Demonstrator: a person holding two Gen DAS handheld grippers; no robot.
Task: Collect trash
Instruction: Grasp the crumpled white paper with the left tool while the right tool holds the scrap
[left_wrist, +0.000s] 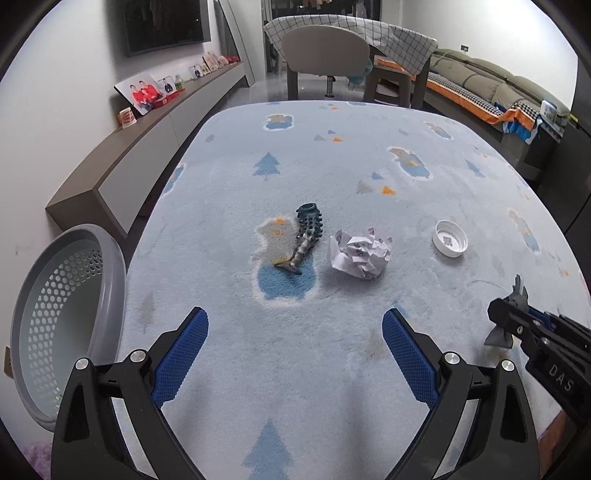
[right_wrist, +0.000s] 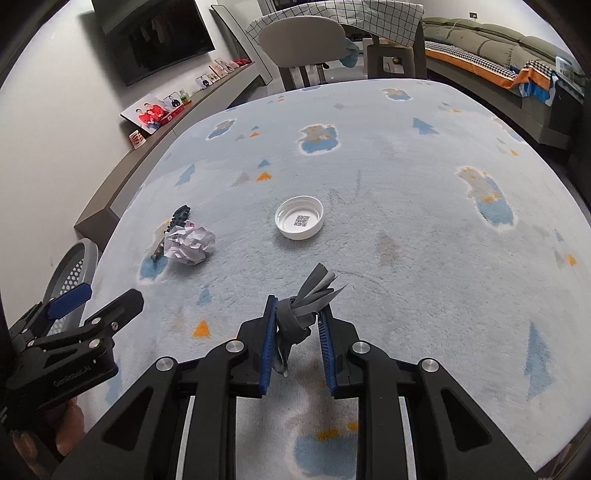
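Trash scattered on a fluffy pale-blue rug (left_wrist: 332, 369) printed with trees and blotchy clouds.

Readable: "DAS" on the right gripper (right_wrist: 297, 325) body, "GenRobot.AI" on the left gripper (left_wrist: 295, 354) body (both in small pale letters), plus a QR-style code inside the round white plastic cap (right_wrist: 299, 218), lying open side up mid-rug. Right tongs clamped on a crumpled grey wrapper (right_wrist: 308, 302) with frayed strips, held near and just above the pile. Left tongs spread wide, holding nothing. Farther off: a crumpled printed paper ball (left_wrist: 360, 254), just right of a knobbly dark rubbery tube (left_wrist: 304, 238). Far left, off the rug: a grey perforated plastic basket (left_wrist: 62, 314), tipped toward the camera.
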